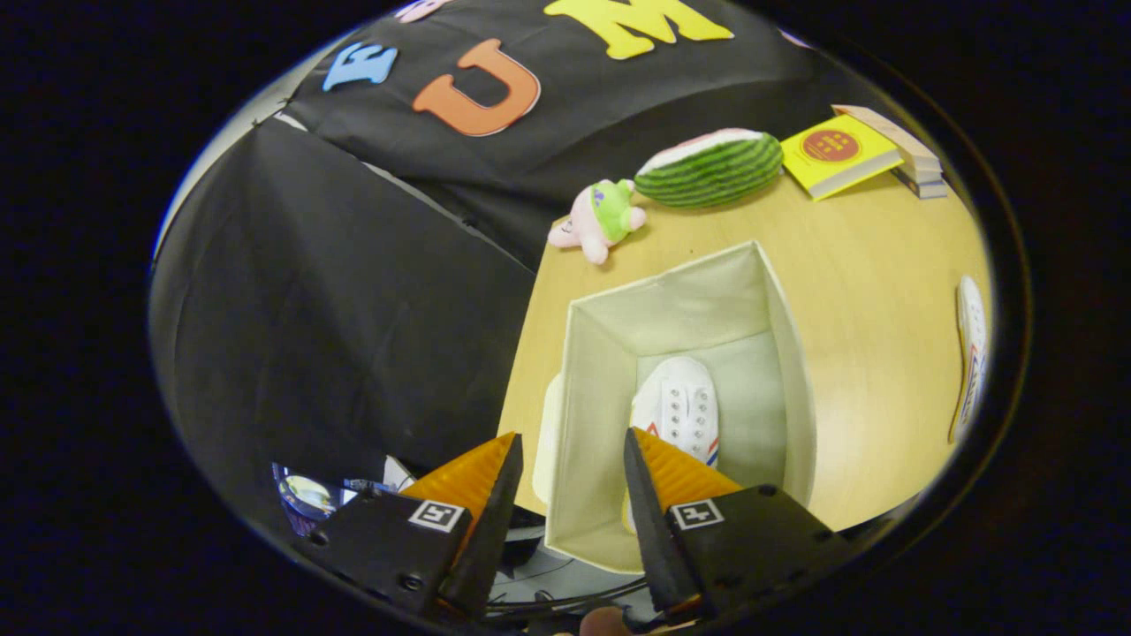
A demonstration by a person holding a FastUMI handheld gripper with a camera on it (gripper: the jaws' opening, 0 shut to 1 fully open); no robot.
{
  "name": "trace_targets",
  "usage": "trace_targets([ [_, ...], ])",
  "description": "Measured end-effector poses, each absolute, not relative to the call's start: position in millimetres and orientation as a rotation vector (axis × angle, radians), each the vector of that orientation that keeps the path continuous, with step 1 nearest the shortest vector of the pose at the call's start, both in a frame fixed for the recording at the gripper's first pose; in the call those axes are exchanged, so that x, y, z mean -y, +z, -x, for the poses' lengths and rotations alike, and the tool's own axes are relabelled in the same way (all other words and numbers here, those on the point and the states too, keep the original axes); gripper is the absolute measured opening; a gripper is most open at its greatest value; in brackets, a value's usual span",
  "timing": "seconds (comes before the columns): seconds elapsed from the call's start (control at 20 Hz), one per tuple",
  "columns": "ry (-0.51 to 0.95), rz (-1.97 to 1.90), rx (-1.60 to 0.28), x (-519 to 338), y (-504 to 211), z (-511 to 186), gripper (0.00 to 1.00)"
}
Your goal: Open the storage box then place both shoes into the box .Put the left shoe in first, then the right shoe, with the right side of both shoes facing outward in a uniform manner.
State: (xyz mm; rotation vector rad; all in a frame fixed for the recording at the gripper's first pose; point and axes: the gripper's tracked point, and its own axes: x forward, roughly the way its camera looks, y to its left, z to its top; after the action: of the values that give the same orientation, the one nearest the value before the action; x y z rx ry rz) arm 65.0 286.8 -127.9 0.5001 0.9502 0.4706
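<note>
Black cloth hangs behind and beside a pale wooden desk (pixel 875 353), and from where I stand the gripper (pixel 573 459) hovers above the near wall of an open cream storage box (pixel 592 397) that sits on the desk. Its jaws are spread apart with nothing between them but the box's near rim below. Inside the box lies one white shoe (pixel 679 406), laces up, with red and blue stripes along its side, resting on the box floor just ahead of one finger. The second white shoe (pixel 970 353) lies out on the desk well apart from the box, off to the side. Beyond the box, near the desk's far edge, sit a small pink and green plush toy (pixel 601 219), a watermelon-slice cushion (pixel 709 168), and a yellow book (pixel 838 154) leaning on a short stack of books (pixel 919 168).
</note>
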Motion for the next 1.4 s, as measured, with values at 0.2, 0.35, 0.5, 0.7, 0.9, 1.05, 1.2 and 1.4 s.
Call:
trace_targets([
  [0.2, 0.494, -0.405, -0.911, -265.6, -116.4, -46.4, 0.79],
  [0.35, 0.487, -0.343, -0.853, -241.8, -100.8, -41.3, 0.79],
  [0.5, 0.471, -0.218, -0.745, -197.5, -83.2, -36.0, 0.79],
  [0.7, 0.387, -0.115, -0.685, -130.4, -73.6, -30.7, 0.80],
  [0.9, 0.246, 0.001, -0.694, -39.2, -95.8, -37.9, 0.86],
  [1.05, 0.149, 0.050, -0.730, 28.2, -121.8, -37.4, 0.90],
  [1.2, 0.071, 0.103, -0.819, 89.6, -159.7, -30.7, 0.89],
  [1.4, -0.009, 0.167, -0.948, 155.4, -212.4, -22.2, 0.90],
])
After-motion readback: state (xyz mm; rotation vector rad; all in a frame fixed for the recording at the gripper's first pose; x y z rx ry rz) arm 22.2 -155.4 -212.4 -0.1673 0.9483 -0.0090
